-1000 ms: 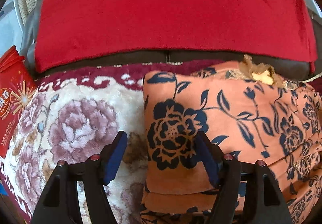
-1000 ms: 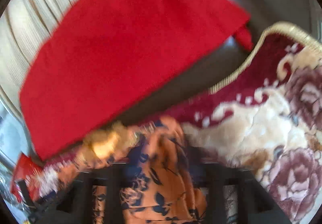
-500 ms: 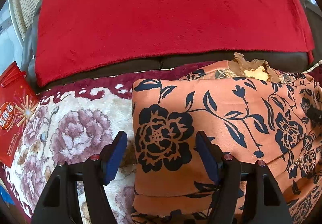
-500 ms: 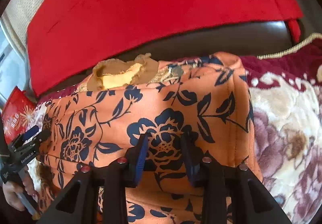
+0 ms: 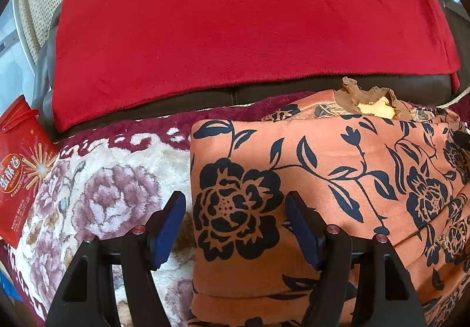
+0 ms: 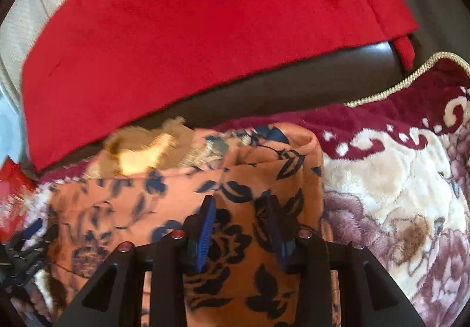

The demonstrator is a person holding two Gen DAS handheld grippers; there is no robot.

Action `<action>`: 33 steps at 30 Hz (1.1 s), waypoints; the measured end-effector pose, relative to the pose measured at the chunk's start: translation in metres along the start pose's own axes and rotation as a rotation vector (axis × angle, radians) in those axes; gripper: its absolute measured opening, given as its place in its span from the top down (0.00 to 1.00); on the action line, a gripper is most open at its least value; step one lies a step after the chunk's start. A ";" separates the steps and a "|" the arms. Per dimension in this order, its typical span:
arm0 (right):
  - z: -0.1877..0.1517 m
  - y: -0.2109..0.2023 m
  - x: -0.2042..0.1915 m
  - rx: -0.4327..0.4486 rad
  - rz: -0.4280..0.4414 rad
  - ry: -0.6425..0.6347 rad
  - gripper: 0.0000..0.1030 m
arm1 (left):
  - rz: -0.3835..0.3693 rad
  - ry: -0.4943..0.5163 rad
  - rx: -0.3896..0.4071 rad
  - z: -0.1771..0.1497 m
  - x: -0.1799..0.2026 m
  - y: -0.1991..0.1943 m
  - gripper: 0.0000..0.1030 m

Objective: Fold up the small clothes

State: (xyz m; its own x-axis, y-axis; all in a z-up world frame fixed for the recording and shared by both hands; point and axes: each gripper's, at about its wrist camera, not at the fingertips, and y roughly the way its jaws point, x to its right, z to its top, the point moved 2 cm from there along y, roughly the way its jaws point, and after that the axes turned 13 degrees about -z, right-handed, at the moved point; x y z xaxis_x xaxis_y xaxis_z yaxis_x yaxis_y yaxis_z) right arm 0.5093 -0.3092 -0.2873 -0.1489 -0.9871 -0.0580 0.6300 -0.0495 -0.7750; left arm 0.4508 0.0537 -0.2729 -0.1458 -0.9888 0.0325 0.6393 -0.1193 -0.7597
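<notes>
The soft, limp orange floral garment looked best taken at its folded edges, where the left gripper stood apart and the right gripper, narrowed, straddled a fold without visibly pinching it.

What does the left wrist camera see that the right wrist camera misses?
Only the left view shows the printed front of the red packet clearly, and the garment's left edge lying sharp on the floral blanket, with the left gripper straddling that edge. Only the right view shows the blanket's gold cord trim at length and the right gripper, its jaws narrower, over the garment's folded right edge. Both show the red throw, dark sofa, blanket and orange garment.
</notes>
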 end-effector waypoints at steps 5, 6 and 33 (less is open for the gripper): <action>-0.007 -0.016 -0.002 -0.016 -0.026 -0.006 0.61 | 0.010 0.007 0.002 -0.003 0.001 -0.003 0.31; -0.010 -0.014 -0.002 -0.031 -0.037 -0.008 0.61 | 0.014 0.009 0.003 -0.004 0.002 -0.004 0.31; -0.025 -0.010 0.012 -0.112 -0.021 0.001 0.53 | 0.117 -0.040 0.238 0.014 -0.003 -0.071 0.31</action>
State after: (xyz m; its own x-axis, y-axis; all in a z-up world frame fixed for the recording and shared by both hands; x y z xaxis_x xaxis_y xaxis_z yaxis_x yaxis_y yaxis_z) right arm 0.4821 -0.3169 -0.2956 -0.1618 -0.9860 -0.0413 0.5374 -0.0530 -0.8417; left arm 0.4167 0.0640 -0.2099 -0.0340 -0.9993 -0.0176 0.8102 -0.0173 -0.5859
